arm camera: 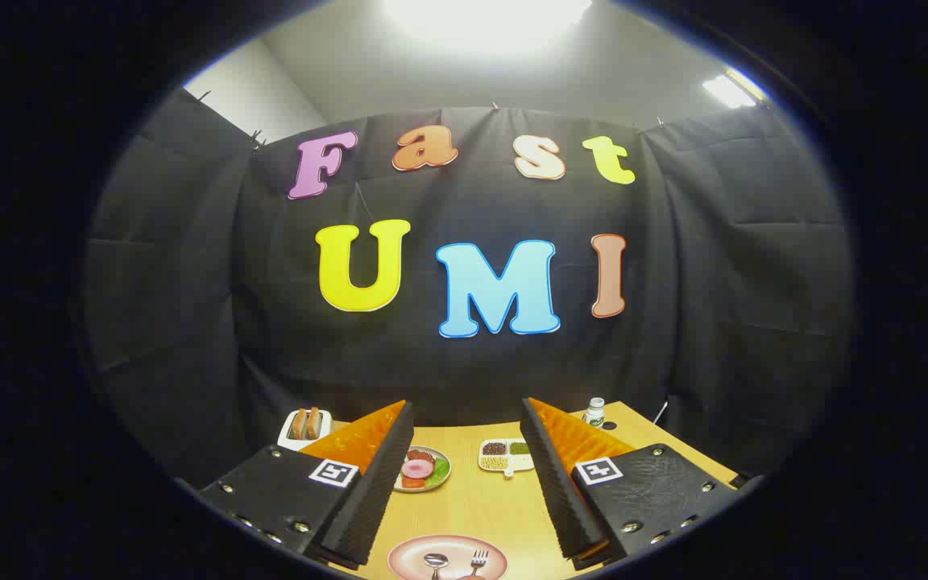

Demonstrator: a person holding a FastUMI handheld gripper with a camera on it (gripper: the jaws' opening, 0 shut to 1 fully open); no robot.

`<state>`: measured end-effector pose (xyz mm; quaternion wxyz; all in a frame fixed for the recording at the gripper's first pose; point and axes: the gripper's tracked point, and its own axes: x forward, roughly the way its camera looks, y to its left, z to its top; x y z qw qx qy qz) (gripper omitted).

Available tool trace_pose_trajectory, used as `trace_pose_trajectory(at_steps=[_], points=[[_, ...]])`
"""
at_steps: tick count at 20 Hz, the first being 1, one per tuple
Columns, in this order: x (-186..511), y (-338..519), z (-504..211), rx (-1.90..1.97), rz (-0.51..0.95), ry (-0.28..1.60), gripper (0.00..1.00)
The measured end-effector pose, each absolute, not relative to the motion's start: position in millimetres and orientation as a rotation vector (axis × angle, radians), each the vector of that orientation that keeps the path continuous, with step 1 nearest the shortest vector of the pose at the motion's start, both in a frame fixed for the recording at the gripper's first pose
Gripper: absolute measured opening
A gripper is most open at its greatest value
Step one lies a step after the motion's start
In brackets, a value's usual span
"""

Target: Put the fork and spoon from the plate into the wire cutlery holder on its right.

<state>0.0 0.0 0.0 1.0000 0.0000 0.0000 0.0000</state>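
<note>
Gripper (464, 483) wide open, nothing held, the two fingers spread apart over the light wooden tabletop (472, 503), raised above it and pointing toward the back wall. Round pink plate (399, 558) sits at 6 o'clock, between and just below the finger bases; on it a metal spoon (436, 561) bowl-up at its left and a metal fork (478, 558) at its right, near each other but apart. Wire cutlery holder: can't tell where it is, the right finger covers the area at 3 o'clock of the plate. Beyond the plate at 12 o'clock, between the fingertips: a small round plate with a pink donut and green leaf (422, 468) partly behind the left finger, and a white sectioned tray of beans and grains (506, 456) beside the right finger. At 10 o'clock, past the left fingertip, a white square dish with sausages (304, 426). At 1 o'clock, past the right fingertip, a small white bottle (594, 411) near the table's far edge. Black cloth (714, 322) walls the booth on three sides; bright ceiling light (484, 20) above.
</note>
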Motion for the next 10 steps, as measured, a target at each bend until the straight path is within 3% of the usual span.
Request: trace_pose_trajectory(at_steps=[10], points=[[2,16,-3,-0.006,0.051,0.025,0.83]])
